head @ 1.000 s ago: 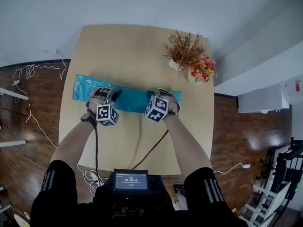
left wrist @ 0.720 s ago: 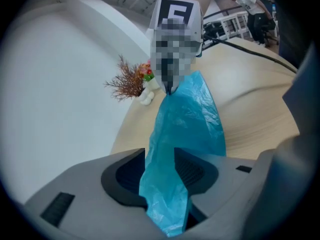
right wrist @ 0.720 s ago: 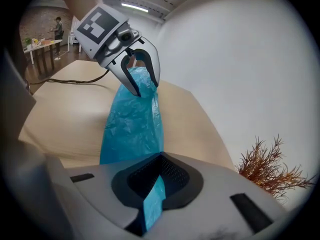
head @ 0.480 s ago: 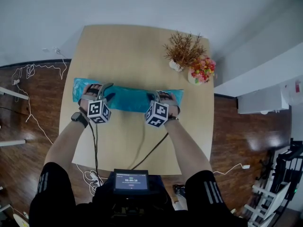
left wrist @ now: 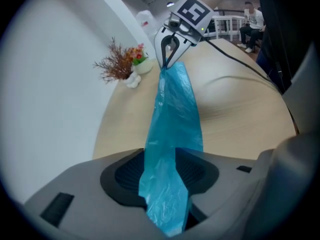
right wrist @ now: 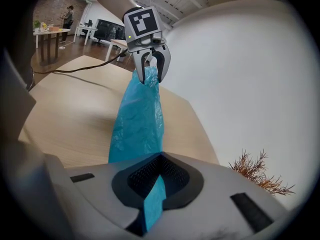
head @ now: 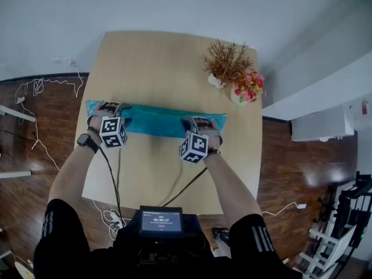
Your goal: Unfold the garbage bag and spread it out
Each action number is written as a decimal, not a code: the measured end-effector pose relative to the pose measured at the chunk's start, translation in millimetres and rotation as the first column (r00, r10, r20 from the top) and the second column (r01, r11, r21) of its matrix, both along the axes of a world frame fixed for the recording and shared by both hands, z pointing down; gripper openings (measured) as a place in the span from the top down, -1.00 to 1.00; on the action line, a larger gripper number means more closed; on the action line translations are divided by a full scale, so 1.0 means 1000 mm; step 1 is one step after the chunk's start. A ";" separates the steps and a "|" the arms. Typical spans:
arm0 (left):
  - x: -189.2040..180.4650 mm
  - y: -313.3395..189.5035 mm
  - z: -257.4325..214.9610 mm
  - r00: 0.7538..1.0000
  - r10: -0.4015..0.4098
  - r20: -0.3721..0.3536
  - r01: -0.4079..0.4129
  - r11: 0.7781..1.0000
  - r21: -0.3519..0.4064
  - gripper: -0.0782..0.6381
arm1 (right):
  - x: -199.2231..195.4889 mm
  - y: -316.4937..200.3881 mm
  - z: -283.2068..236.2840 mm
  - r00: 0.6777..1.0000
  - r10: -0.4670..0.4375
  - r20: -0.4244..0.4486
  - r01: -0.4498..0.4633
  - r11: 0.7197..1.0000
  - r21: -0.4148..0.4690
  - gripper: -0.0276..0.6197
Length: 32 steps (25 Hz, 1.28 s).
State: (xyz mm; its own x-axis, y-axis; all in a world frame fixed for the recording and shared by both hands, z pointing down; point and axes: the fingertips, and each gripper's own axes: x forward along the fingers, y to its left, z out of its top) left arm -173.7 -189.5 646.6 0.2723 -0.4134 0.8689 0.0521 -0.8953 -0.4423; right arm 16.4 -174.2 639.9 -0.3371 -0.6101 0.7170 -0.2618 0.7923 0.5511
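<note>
Left gripper (head: 108, 107) has shifted along the garbage bag (head: 154, 120) toward the table's (head: 157, 63) left edge. Its jaws have just been closing slightly and stand apart around the film, not pressing. Right gripper (head: 197, 121) is clamped on the bag's right end. Bag: long strip across mid-table, apparently still folded widthwise. Little room remains leftward. Far half bare, save potted plants (head: 232, 74) at the far-right corner.

**Left jaws apart, right jaws clamped**

I have my left forearm (head: 72, 170) and right forearm (head: 226, 182) stretched forward over the tan wooden desk (head: 163, 68), well apart. My left gripper (head: 110, 105) tips steeply down near the desk's left edge. Its jaws have just narrowed slightly yet stand apart, with the crumpled blue plastic garbage bag (head: 157, 121) loose between them. My right gripper (head: 198, 120), nearer the right edge, is clamped tight on that bag.
</note>
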 end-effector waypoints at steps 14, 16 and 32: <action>0.003 0.049 -0.013 0.996 0.093 0.007 -0.093 0.987 0.134 0.71 | 0.003 0.047 -0.014 0.999 -0.045 0.024 0.044 0.999 0.012 0.69; 0.002 0.060 -0.013 0.995 0.097 0.004 -0.097 0.985 0.142 0.71 | 0.003 0.059 -0.019 0.997 -0.043 0.061 0.044 0.999 -0.009 0.60; 0.008 0.142 0.006 0.995 0.089 -0.045 -0.086 0.995 0.058 0.71 | 0.045 0.105 -0.074 0.849 0.286 0.445 -0.200 0.952 -0.232 0.47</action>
